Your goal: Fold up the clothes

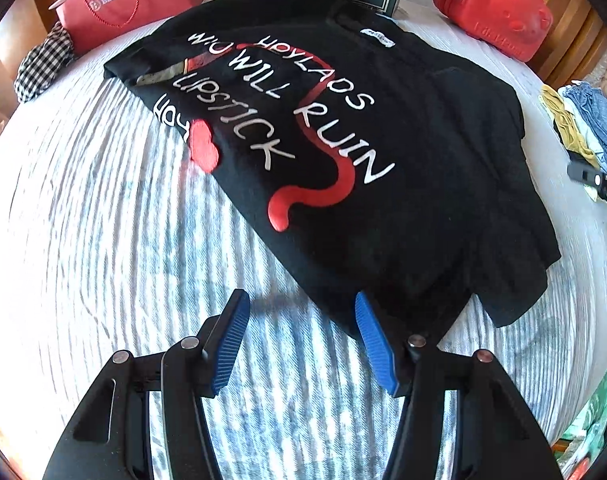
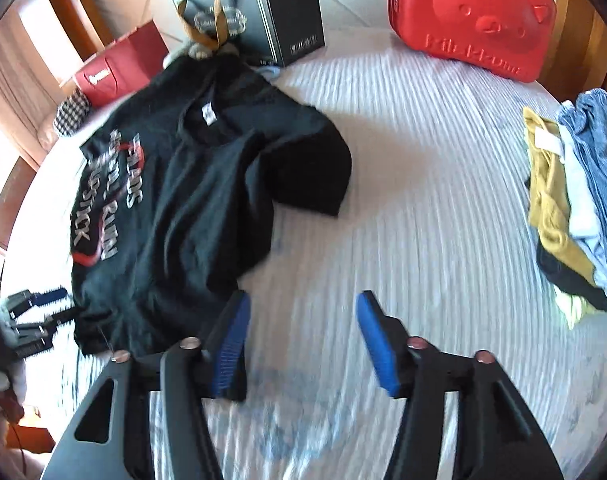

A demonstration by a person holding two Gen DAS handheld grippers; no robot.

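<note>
Black tee [image 1: 383,184] lies on the bed [image 1: 103,220], print side up, white lettering and red squiggle showing, one side already folded in, a short sleeve sticking out on the other side in the right wrist view

Left gripper [image 1: 301,340] hangs above the tee's near hem corner, fingers [image 1: 231,344] spread, nothing between the pads. Its one blue pad sits over striped sheet just beside the hem, the other overlaps the black cloth edge; contact there unclear

Right gripper [image 2: 301,340] hangs at the tee's other near corner, fingers [image 2: 377,344] spread wide, empty. One pad overlaps the hem edge, the other is over bare sheet, apart from the cloth. Picture is motion-blurred, so touching or not can't be told

Tee [image 2: 191,208] sits toward the left of the right wrist view; left gripper shows there at the far left edge, next to the hem

Around the bed: red bag [image 1: 119,4] and checked cloth [image 1: 43,64] beyond the tee, dark box [image 2: 263,20] near the collar, red case [image 2: 475,16] at the far side, clothes pile [image 2: 575,200] well apart on the right
</note>
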